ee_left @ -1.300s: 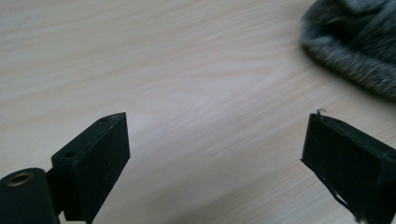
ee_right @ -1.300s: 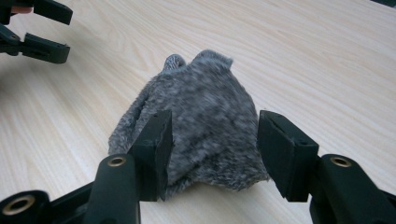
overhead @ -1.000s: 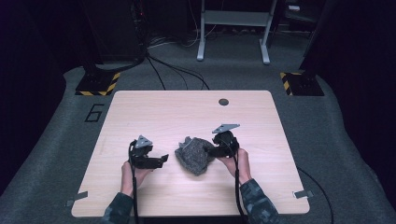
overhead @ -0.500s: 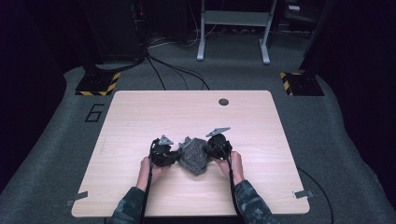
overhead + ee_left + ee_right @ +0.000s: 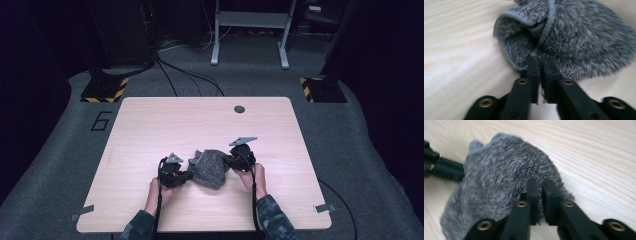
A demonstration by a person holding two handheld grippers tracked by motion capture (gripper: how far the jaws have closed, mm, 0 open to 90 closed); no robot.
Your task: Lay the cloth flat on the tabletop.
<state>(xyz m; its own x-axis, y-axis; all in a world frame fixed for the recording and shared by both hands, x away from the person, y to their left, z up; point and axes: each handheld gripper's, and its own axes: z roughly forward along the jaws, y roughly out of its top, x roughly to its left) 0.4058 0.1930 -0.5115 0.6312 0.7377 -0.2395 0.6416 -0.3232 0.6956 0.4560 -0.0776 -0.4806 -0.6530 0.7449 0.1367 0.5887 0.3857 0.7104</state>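
Grey knit hat [image 5: 209, 169] sits crumpled low centre of frame on the counter [image 5: 150, 130]. Left gripper [image 5: 540, 65] and right gripper [image 5: 541, 187] have closed their fingers, pinching opposite edges. Grasp secured; lifting or spreading appears outstanding.

Both grippers [image 5: 187, 175] [image 5: 229, 161] (jaws pinched) low

High view overhead; claw views close, sharing grey knit cloth [image 5: 209, 169].

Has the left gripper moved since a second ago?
Yes. The left gripper moved right along the wooden table, away from its left edge, and now pinches the fuzzy grey knitted cloth.
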